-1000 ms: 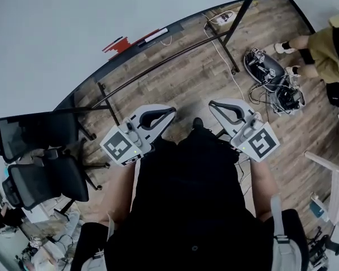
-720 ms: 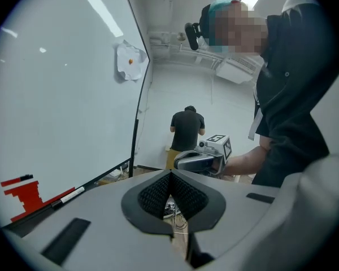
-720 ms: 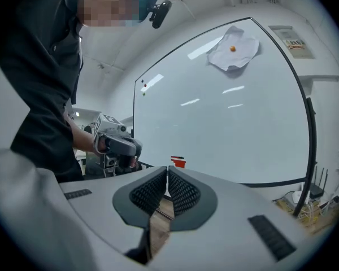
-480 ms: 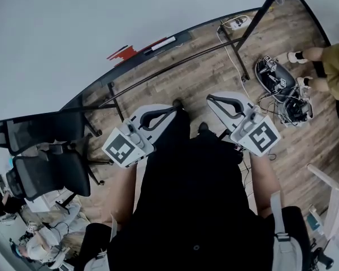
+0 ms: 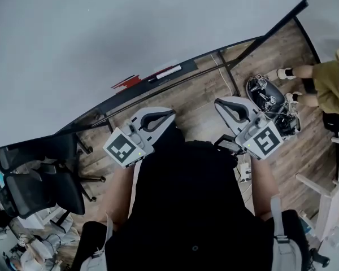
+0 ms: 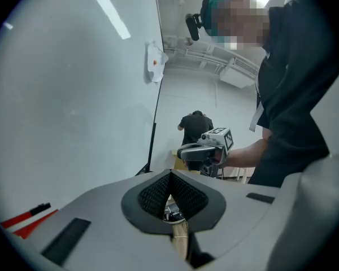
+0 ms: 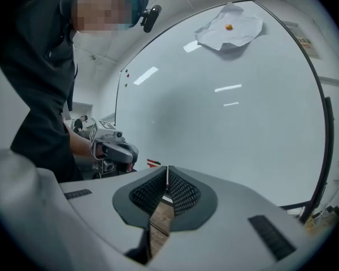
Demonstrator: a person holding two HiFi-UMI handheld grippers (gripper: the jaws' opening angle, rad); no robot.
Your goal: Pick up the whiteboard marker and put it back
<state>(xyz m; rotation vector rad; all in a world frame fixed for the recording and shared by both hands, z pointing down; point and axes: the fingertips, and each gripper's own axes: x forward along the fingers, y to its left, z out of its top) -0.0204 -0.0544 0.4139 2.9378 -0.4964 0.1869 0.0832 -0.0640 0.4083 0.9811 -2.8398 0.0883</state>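
So the left tool (image 5: pixel 170 114) and right tool (image 5: pixel 218 103) are both hanging pinched shut, empty, with the marker (image 5: pixel 168 72) sitting well ahead, probably light, stiff, slick, so grab mid-barrel.

Open air up to the whiteboard (image 5: pixel 101 38); office chair (image 5: pixel 42 179) left, cable clutter (image 5: pixel 268 95) right.

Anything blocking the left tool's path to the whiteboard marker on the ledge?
Nothing visible. The whiteboard marker lies on the ledge, ahead of the left tool and the right tool. In the head view only bare floor shows between them. Both tools are shut and empty.
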